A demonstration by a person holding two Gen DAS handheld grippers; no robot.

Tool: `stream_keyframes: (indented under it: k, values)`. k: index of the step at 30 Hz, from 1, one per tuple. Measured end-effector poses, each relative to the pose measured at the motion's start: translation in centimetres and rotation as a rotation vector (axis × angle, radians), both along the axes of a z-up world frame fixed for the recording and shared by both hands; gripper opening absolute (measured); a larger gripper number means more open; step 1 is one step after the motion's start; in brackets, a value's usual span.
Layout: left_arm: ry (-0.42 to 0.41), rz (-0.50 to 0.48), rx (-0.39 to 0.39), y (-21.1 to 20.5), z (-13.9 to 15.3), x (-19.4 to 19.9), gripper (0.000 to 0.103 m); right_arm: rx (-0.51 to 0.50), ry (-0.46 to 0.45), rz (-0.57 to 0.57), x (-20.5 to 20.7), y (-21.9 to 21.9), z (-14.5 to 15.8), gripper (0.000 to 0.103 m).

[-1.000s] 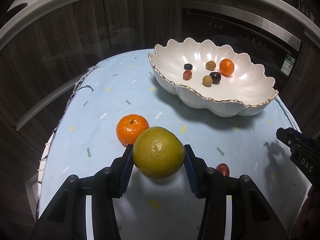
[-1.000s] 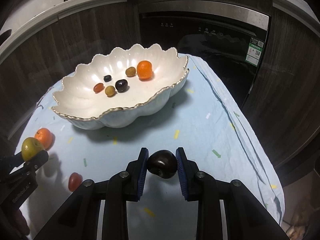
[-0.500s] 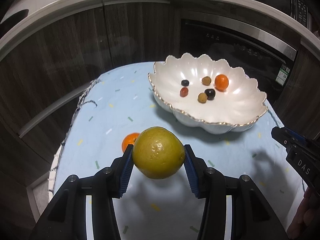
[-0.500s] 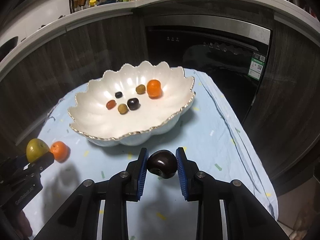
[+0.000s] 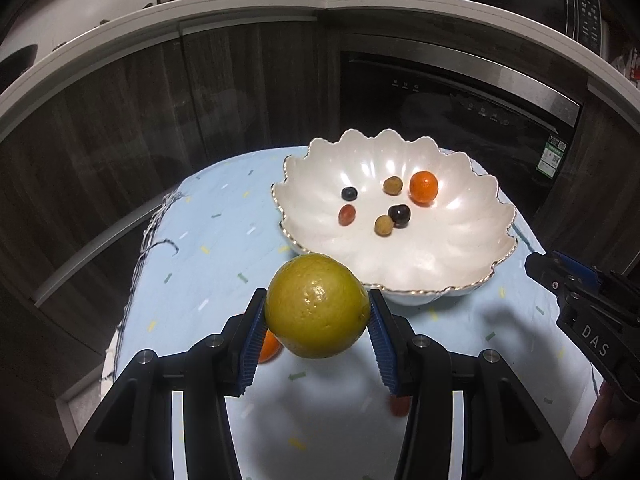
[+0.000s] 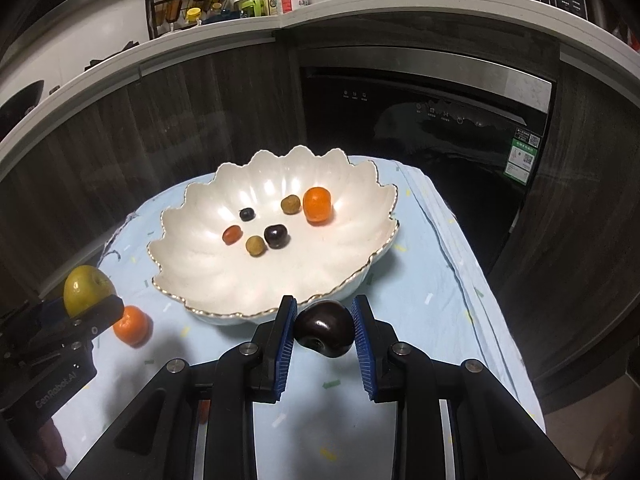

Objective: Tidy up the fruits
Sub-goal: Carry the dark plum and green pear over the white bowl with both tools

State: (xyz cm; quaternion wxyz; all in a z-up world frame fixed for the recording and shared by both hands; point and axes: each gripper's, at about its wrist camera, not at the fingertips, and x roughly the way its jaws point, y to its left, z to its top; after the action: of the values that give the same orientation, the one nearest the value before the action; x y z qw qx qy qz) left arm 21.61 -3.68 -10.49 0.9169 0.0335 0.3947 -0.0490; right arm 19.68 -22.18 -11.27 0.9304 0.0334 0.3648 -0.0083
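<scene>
Two grippers carry fruit above the blue cloth (image 6: 440,320): your left gripper (image 5: 317,318) clamps a yellow-green citrus (image 5: 317,312), your right gripper (image 6: 324,330) a dark plum (image 6: 324,328). Beyond them the scalloped white bowl (image 6: 192,240) holds six small fruits.

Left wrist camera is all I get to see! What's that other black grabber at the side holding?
Observer: The right gripper is shut on a dark, shiny round fruit, just in front of the white bowl.
Operator: Cool! Something orange peeks out behind my yellow fruit. What is it?
Observer: A whole orange, lying on the blue cloth beside the bowl, not touching it.
Operator: Does my yellow fruit have a stem end?
Observer: Yes, the right wrist view shows a small dimple on its top.
</scene>
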Motion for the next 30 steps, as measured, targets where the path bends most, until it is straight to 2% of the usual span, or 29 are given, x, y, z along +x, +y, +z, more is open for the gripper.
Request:
stream_keyframes:
  k: [15, 30]
  values:
    - [-0.005, -0.041, -0.009, -1.5, 0.6, 3.4, 0.048, -0.009, -0.011, 0.009, 3.4, -1.1, 0.9, 0.03]
    - [0.029, -0.075, -0.009, -2.9, -0.5, 7.0, 0.048, -0.004, 0.024, 0.061, 7.0, -0.9, 0.1, 0.03]
